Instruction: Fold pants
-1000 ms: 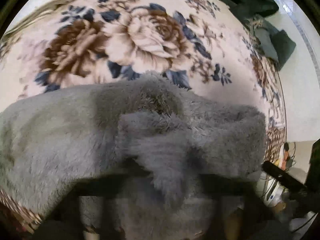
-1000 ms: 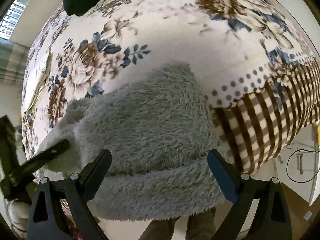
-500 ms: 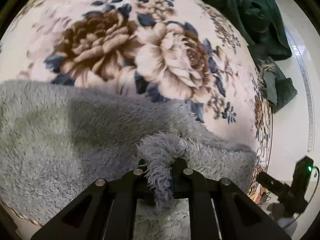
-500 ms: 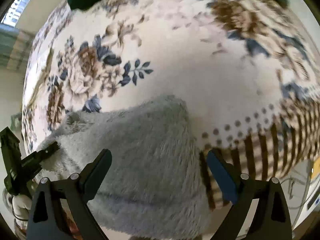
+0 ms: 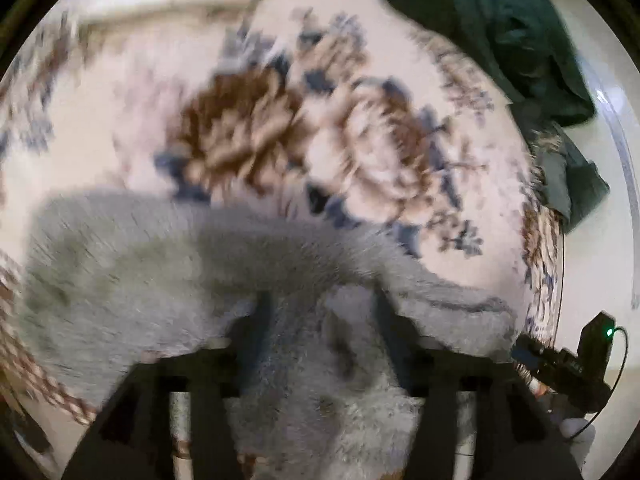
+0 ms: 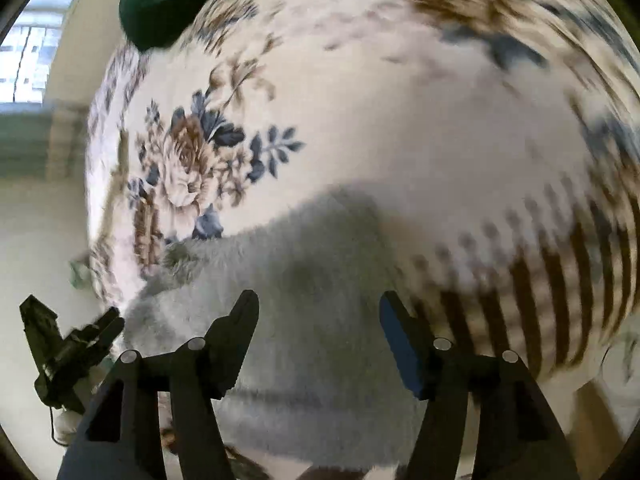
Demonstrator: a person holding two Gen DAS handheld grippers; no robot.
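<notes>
Lying folded near the front edge of the floral blanket [image 6: 420,152], the single pair of grey fleece pants [image 6: 312,280] ran its long axis side to side in both wrist views, one end trailing toward the blanket's left edge in the right wrist view, the other stopping beside the brown striped border. Two grippers were in play. The left gripper [image 5: 320,312] pointed steeply down, its jaws having just been opening; a tuft of fleece stood between them, though blur hid whether the pads touched it. The right gripper [image 6: 318,320] also tilted down over the pants, its jaws having just been closing yet apart, nothing clamped. One dark green garment [image 5: 492,28] lay at the far side.
</notes>
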